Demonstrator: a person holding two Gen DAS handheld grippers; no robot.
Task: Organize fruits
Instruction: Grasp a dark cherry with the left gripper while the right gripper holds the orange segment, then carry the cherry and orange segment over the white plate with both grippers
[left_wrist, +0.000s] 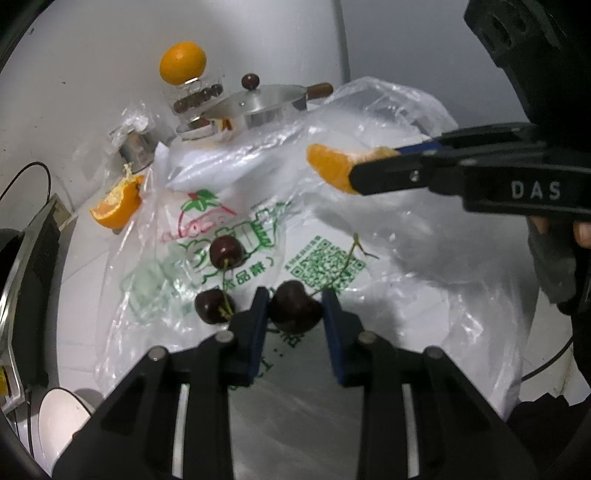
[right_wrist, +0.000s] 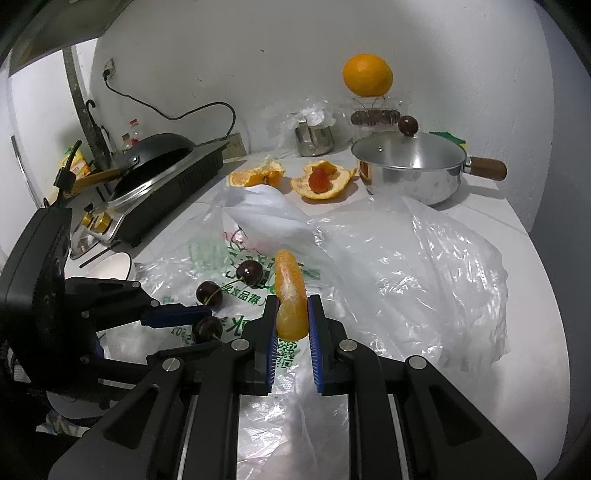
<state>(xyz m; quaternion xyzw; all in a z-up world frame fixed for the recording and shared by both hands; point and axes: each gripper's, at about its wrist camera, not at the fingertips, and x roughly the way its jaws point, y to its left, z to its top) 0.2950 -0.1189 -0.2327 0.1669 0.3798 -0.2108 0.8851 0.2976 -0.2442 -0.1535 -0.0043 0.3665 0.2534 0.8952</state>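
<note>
My left gripper is shut on a dark cherry that lies on a printed plastic bag. In the right wrist view the same gripper reaches in from the left around that cherry. Two more cherries lie just left of it on the bag. My right gripper is shut on a peeled orange segment and holds it above the bag. From the left wrist camera, that segment hangs in the air at the right gripper's tips.
A whole orange rests on a glass jar at the back wall. A lidded steel pot stands beside it. Orange peels and a cut orange piece lie behind the bag. A cooktop with a wok and a white bowl are on the left.
</note>
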